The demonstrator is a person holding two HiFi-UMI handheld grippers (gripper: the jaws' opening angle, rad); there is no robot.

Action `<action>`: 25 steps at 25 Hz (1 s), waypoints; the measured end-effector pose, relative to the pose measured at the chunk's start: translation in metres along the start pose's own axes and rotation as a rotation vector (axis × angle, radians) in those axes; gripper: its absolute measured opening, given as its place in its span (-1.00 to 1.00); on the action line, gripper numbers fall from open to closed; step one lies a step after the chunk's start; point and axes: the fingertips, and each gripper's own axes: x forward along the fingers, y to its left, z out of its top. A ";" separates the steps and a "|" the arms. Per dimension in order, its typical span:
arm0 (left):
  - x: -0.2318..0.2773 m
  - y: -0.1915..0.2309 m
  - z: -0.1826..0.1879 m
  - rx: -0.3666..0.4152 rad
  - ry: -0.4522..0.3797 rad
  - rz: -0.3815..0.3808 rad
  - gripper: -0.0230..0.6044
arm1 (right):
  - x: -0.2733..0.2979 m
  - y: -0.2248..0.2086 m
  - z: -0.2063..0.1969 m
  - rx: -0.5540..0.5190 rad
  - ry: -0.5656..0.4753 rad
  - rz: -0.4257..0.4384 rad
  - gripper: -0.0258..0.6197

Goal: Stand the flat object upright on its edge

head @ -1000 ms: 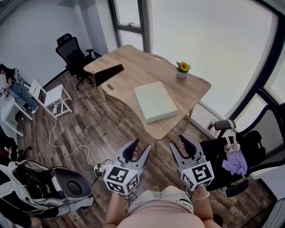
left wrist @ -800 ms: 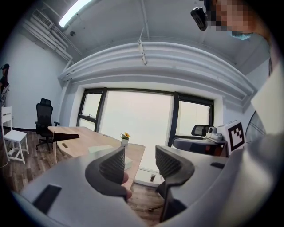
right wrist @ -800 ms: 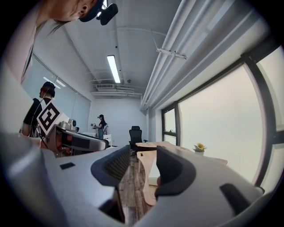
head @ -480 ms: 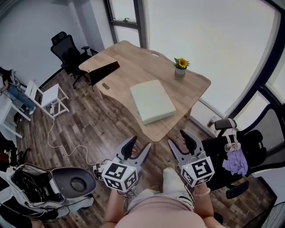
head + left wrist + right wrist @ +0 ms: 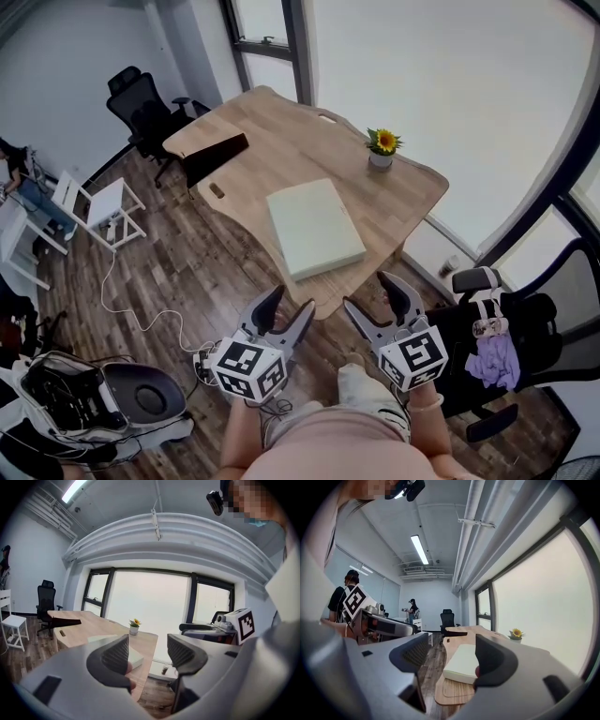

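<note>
The flat pad lies on the counter by its near edge; the flower pot stands at the right edge, the board at the left corner.

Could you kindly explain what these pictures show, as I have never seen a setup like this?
No robot here: a person holds a two-jaw gripper in each hand, the left gripper and the right gripper. The wide picture comes from a camera on the person's head, looking down; the other two come from cameras riding on the grippers, looking along their jaws. On the wooden table sit a pale flat pad and a small potted sunflower. Both grippers' jaws have just been opening, stand apart and hold nothing; both are short of the table.
</note>
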 end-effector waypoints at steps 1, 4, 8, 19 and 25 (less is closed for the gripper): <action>0.007 0.001 0.001 0.000 0.002 0.006 -0.18 | 0.003 -0.006 -0.001 -0.001 0.004 0.006 0.06; 0.026 0.005 0.004 0.004 0.009 0.022 -0.18 | 0.013 -0.024 -0.004 0.003 0.012 0.024 0.09; 0.050 0.006 0.008 0.003 0.014 0.041 -0.18 | 0.024 -0.048 -0.005 0.015 0.012 0.051 0.10; 0.095 0.023 0.008 -0.060 0.023 0.143 -0.14 | 0.058 -0.100 -0.013 0.008 0.033 0.157 0.10; 0.104 0.039 0.004 -0.083 0.043 0.191 -0.13 | 0.080 -0.115 -0.017 0.027 0.044 0.194 0.10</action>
